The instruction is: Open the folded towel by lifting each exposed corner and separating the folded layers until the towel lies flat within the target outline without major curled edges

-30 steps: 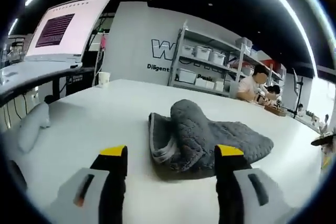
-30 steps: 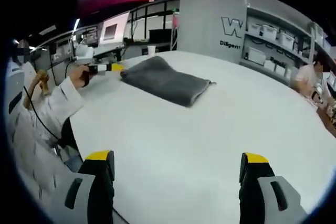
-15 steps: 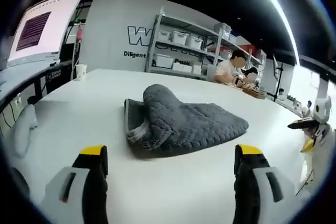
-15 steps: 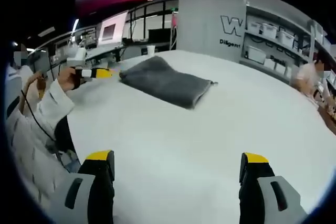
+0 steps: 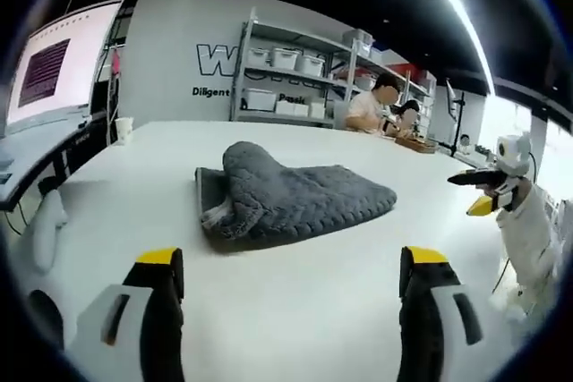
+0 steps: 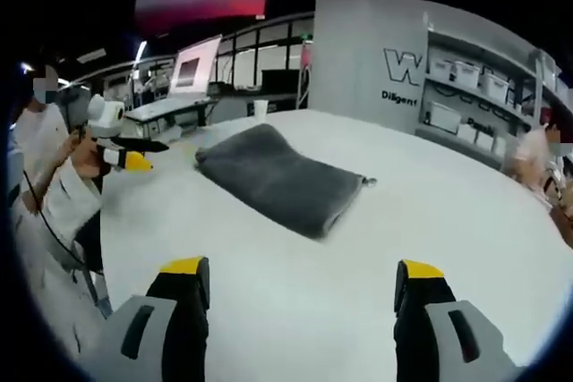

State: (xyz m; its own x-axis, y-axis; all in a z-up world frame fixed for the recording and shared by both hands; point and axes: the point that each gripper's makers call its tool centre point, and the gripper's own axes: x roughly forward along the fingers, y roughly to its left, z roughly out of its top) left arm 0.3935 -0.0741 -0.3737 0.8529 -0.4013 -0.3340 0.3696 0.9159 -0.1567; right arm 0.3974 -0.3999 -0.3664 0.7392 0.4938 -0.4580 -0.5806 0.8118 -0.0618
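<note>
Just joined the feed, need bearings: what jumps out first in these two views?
The folded grey towel lies mid-table on the white table, one end bunched into a raised roll. Both hand-held grippers hang back from it, open and empty: the left hand-held gripper faces the rolled end, the right hand-held gripper the long side.

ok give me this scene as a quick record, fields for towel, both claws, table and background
towel: grey quilted towel, still folded, one end rolled into a hump, lying on the table
left claw: jaws wide apart, holding nothing, short of the towel
right claw: jaws wide apart, holding nothing, further from the towel
table: white tabletop, no target outline visible
background: shelving with white bins, monitor, seated person
</note>
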